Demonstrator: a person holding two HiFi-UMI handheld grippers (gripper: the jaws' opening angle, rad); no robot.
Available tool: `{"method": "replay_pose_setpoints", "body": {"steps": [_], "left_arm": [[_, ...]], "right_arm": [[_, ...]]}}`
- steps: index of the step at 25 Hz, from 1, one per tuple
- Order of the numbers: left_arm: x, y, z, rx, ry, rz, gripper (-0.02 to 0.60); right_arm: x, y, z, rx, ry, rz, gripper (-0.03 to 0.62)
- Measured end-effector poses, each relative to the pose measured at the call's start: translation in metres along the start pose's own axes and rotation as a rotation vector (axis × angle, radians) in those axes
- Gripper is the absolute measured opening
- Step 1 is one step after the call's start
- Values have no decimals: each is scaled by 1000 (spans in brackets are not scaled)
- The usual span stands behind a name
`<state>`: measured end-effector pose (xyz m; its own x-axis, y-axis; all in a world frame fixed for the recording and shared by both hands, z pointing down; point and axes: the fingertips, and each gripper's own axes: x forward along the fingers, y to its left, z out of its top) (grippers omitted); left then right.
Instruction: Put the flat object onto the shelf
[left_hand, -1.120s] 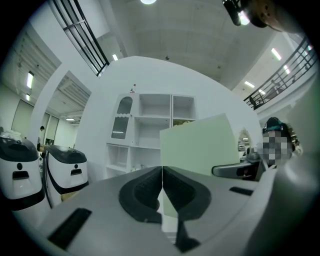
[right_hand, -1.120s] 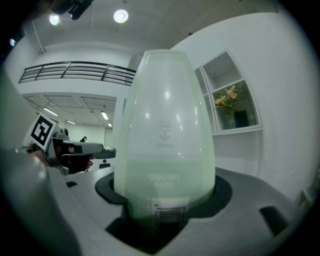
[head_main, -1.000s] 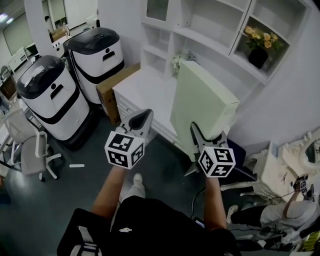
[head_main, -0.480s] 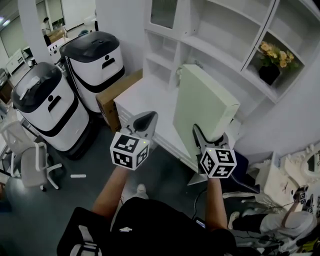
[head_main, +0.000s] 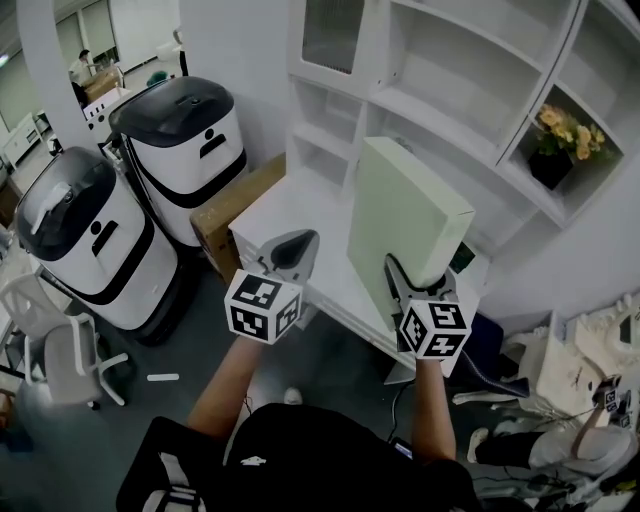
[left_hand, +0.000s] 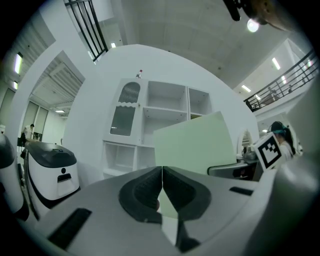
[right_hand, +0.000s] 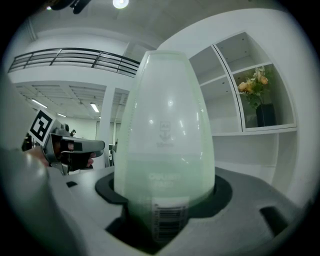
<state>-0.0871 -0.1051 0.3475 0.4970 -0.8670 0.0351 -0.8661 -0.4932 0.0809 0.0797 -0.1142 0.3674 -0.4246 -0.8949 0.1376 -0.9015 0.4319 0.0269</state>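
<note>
Left gripper (head_main: 296, 242): jaws pressed together with nothing between them, held out level to the left of the box.
Right gripper (head_main: 408, 283): clamped on the lower end of the box, a barcode label just above the jaws.
Box (head_main: 405, 222): flat and pale green, held upright on its narrow end. It is in the air in front of the shelf and rests on none of its boards.
Counter (head_main: 285, 210): white, bare, below and behind the box.
Shelf (head_main: 432, 108): white unit with open compartments, those nearest the box empty.
Flowers (head_main: 572, 128): yellow, in a dark vase (head_main: 551, 168), in a compartment to the right.
Carton (head_main: 235, 196): brown, on the floor against the counter's left end.
Machines (head_main: 180, 140): two white-and-black units, further left.
</note>
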Motion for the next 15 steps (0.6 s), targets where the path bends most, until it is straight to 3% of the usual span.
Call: {"method": "replay_pose_setpoints", "body": {"steps": [15], "left_arm": [[43, 20, -17, -8, 15, -90, 6]], "right_arm": [[33, -17, -8, -34, 39, -90, 302]]}}
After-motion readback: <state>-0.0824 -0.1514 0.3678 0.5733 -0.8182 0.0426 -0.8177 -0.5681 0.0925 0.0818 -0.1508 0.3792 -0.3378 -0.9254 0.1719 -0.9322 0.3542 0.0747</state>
